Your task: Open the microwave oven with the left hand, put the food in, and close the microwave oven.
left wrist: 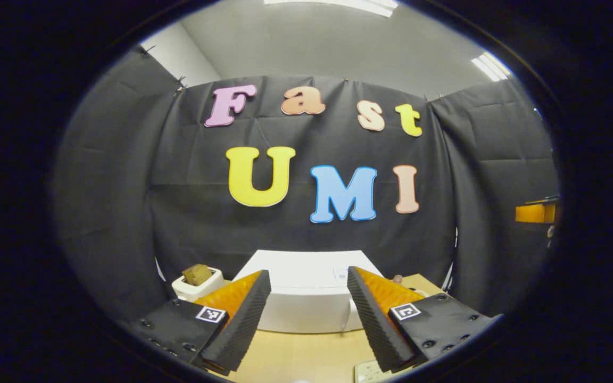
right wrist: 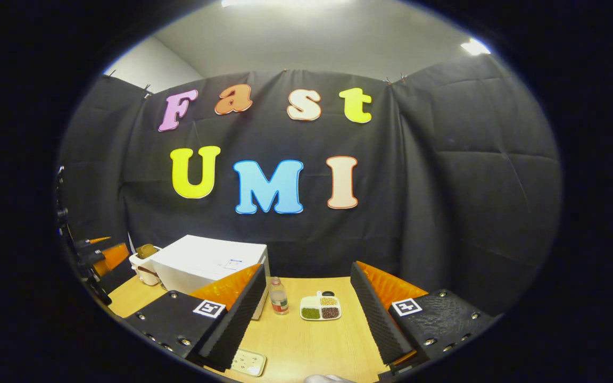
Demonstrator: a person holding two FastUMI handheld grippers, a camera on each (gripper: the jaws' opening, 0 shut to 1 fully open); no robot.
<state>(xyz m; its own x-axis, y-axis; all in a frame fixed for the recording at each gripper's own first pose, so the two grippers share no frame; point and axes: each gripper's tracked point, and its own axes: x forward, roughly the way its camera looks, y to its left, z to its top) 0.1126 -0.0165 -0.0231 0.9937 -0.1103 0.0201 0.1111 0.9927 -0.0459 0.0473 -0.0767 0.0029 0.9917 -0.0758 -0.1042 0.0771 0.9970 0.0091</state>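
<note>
Looking straight ahead, the left gripper (left wrist: 309, 314) is sitting fingers-apart facing the microwave (left wrist: 306, 298), nearer than the right gripper (right wrist: 306, 314), also spread, holding nothing.

A white toaster (left wrist: 198, 287) stands at the far left of the wooden surface (left wrist: 306, 356), with a brown slice of bread (left wrist: 196, 274) sticking up from its slot. In the right gripper view the toaster (right wrist: 143, 264) sits near the black cloth wall (right wrist: 471, 213). A small clear bottle (right wrist: 278, 298) with a red label stands upright on the surface (right wrist: 306, 340). At the near edge lies a flat white power strip (right wrist: 248, 362).
</note>
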